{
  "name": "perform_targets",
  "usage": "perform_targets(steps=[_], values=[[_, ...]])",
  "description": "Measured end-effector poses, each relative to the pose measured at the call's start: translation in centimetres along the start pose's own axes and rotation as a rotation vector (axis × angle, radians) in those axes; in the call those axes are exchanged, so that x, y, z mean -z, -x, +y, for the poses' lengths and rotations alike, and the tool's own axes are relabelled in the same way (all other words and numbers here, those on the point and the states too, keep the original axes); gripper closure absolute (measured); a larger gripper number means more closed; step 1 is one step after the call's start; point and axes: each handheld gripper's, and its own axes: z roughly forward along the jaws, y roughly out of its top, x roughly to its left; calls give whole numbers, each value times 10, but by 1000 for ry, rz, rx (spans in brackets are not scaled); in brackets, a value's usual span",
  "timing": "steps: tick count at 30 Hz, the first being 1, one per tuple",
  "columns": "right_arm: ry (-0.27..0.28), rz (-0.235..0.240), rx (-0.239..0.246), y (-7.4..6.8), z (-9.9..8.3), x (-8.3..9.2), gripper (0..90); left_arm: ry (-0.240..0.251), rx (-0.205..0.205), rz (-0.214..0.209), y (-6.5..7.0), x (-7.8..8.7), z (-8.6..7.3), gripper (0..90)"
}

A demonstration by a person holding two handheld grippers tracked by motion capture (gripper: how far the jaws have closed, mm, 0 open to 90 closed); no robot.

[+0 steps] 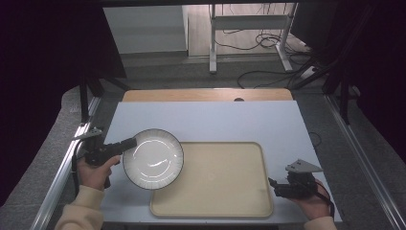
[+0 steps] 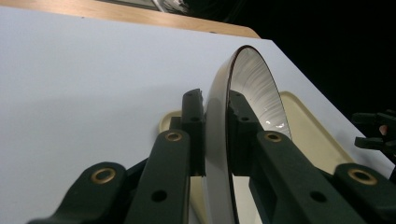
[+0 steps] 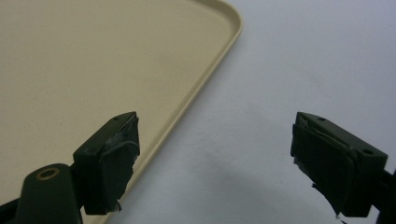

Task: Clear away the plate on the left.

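left gripper (image 2: 217, 135) pinching plate (image 2: 254, 84) rim, tray (image 3: 93, 60) edge

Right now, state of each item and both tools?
plate: held by its rim, lifted, overlapping the tray's left edge
tray: flat on the table, nothing resting on it
left tool: shut on the plate's rim
right tool: open, nothing in it, beside the tray's right edge

Lab recording bay, dark curtains (image 1: 43, 57), floor cables (image 1: 268, 43), railed table (image 1: 201, 117)
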Motion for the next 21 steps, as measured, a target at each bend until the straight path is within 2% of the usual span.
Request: perform_targets(steps=[8, 21], values=[[5, -9, -8, 2, 0, 1, 161, -6, -15, -35, 13, -13, 5, 807], [5, -11, -8, 2, 0, 1, 161, -24, -41, -60, 26, -27, 8, 804]])
